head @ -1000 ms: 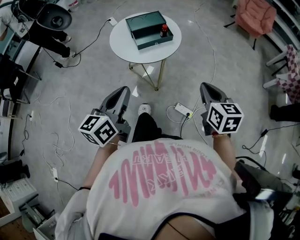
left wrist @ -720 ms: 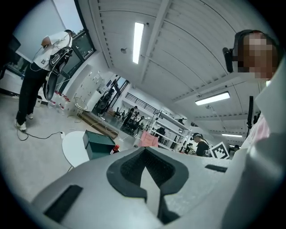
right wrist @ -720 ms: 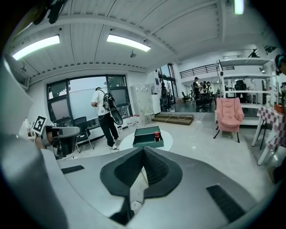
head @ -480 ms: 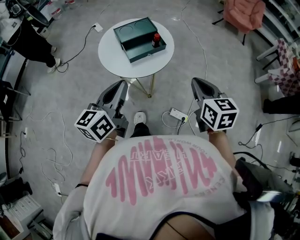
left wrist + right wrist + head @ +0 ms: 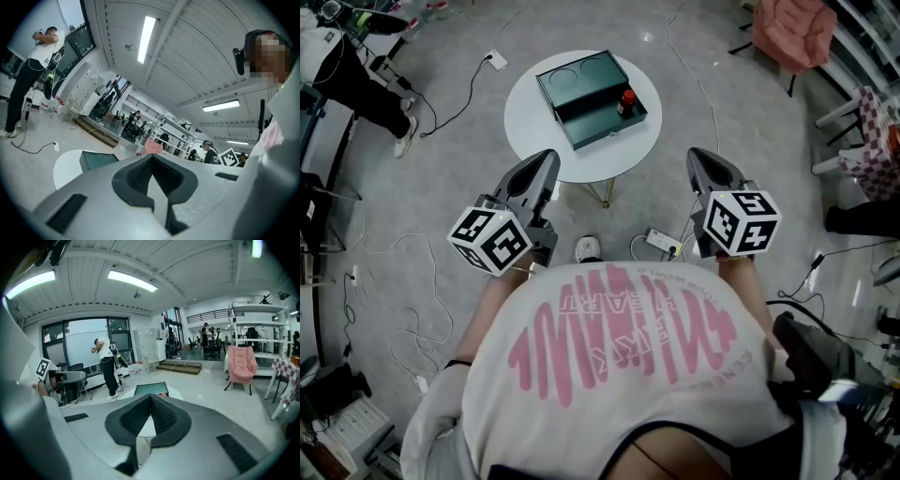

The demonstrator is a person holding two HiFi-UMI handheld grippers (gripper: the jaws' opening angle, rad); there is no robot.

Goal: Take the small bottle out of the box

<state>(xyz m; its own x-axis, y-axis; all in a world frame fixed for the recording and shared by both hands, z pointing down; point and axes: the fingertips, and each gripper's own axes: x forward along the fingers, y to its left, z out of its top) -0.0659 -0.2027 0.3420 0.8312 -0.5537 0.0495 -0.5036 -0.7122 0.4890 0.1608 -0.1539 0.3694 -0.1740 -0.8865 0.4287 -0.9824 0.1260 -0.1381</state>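
A dark green box (image 5: 591, 97) lies open on the round white table (image 5: 534, 117) ahead of me. The small bottle (image 5: 627, 101), dark with a red cap, stands upright in the box's right end. Both grippers hover in front of my chest, short of the table's near edge. My left gripper (image 5: 546, 157) is shut with nothing in it, and my right gripper (image 5: 701, 156) is also shut and empty. In the right gripper view the box (image 5: 151, 389) and the bottle's red cap (image 5: 163, 394) show just beyond the closed jaws. The left gripper view catches the box (image 5: 96, 160) on the table (image 5: 65, 165).
A white power strip (image 5: 664, 244) and loose cables lie on the floor between me and the table. A pink chair (image 5: 794, 33) stands at the back right. A person (image 5: 356, 70) stands at the far left by some equipment. My shoe (image 5: 588, 247) is under the table's near edge.
The table with the box has come closer to me and the grippers' tips now reach near its front edge. Both grippers stay shut.
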